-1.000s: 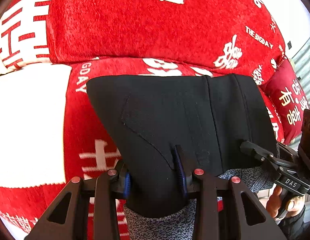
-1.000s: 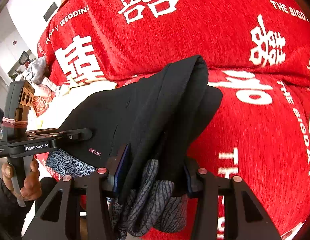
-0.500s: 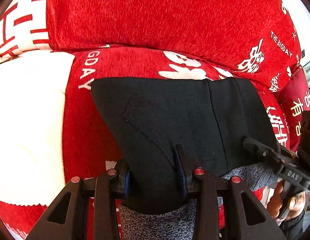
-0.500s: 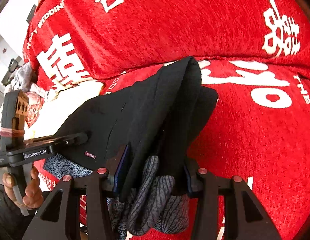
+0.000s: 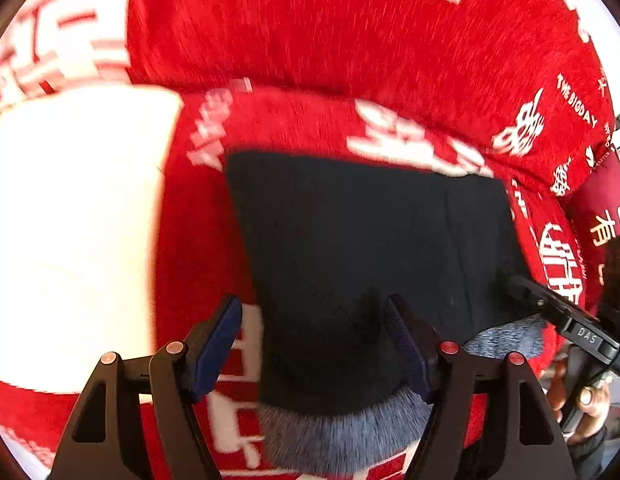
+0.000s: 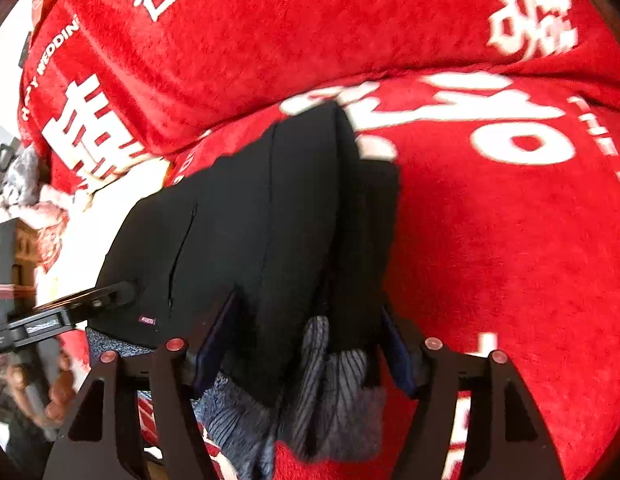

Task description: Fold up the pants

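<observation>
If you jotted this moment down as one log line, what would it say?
black folded pants: lying on red sofa cover | left gripper: opening | right gripper: opening

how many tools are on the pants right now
2. The left tool is at the folded black pants' near left corner, its jaws opening around the fabric. The right tool straddles the bunched right edge, its jaws opening too.

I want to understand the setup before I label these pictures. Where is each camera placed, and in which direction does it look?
Left wrist: sits on the left gripper, looking down along its opening fingers at the folded black pants on the red sofa cover; the other gripper and a hand show at the right edge.
Right wrist: sits on the right gripper, its jaws also opening, facing the same pants; the left gripper shows at the left edge.
Shared: pants, sofa cover, grey cuffs.
</observation>
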Demonstrator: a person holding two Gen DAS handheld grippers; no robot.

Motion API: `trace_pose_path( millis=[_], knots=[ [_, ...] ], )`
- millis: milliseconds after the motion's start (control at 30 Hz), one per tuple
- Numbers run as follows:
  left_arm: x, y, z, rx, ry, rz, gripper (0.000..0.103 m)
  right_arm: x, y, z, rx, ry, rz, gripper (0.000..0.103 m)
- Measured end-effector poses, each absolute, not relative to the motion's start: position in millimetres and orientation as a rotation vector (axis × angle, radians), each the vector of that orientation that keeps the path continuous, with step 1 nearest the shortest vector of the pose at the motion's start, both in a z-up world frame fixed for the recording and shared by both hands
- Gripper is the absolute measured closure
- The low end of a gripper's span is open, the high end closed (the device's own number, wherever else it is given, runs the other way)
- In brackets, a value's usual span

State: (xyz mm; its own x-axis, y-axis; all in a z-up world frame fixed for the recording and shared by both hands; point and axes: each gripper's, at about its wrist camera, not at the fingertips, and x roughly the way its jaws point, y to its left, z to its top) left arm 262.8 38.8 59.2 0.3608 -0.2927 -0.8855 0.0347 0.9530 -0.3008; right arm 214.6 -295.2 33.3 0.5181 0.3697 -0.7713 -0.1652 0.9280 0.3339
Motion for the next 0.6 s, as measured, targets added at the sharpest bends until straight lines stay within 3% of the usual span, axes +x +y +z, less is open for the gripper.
trace_pose_path(
  millis=[67, 167, 400, 600],
  knots=[
    [248.7, 40.9, 81.6, -0.250, 1.123, -0.221, 0.029, 192.2, -294.1, 58.6, 0.181, 0.865, 0.329, 0.031],
    [228.1, 23.7, 91.3, -0.275, 1.093, -0.331, 0.029, 160.0, -273.5, 80.6, 0.088, 0.769, 0.471, 0.022],
    [218.5, -3.8, 34.3, -0.216, 1.201, -0.344, 0.029, 170.1, -255.0, 26.8, -0.001, 0.940, 0.493, 0.022],
    [229.5, -8.1, 59.9, -0.167, 1.161, -0.349, 0.029, 175.5, -261.9, 53.5, 0.011, 0.872, 0.498, 0.022]
  ],
)
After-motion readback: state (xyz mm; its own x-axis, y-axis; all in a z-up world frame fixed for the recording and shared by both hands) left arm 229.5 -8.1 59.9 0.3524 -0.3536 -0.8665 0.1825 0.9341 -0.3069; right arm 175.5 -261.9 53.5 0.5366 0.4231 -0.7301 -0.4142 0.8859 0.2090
